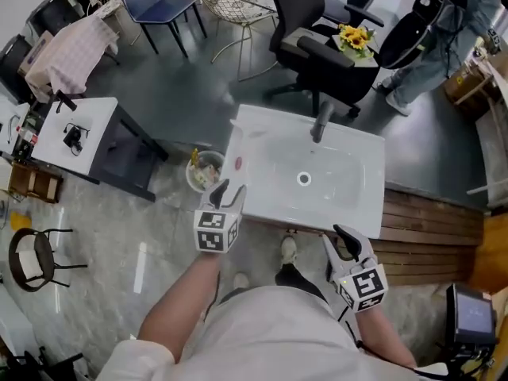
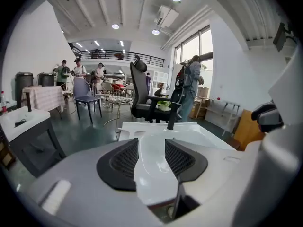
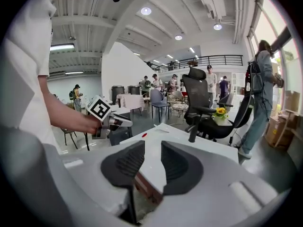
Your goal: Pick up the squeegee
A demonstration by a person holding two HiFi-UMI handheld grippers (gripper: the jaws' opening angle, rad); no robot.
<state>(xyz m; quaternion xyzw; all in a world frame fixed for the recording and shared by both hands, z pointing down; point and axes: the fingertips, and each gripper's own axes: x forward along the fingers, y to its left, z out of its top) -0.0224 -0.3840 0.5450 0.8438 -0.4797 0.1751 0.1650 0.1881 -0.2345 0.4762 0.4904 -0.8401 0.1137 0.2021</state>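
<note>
A white sink with a dark faucet stands just ahead of me. A thin pale strip lies on its far left corner, with a small red mark nearer on the left rim; I cannot tell whether the strip is the squeegee. My left gripper hovers at the sink's near left corner, open and empty. Open and empty as well, my right gripper hangs just off the near right edge. The right gripper view shows the left gripper beside the rim.
A small bin with rubbish sits on the floor left of the sink. A white side table stands further left. Behind the sink are a black office chair, yellow flowers and a person. Wooden slats lie at right.
</note>
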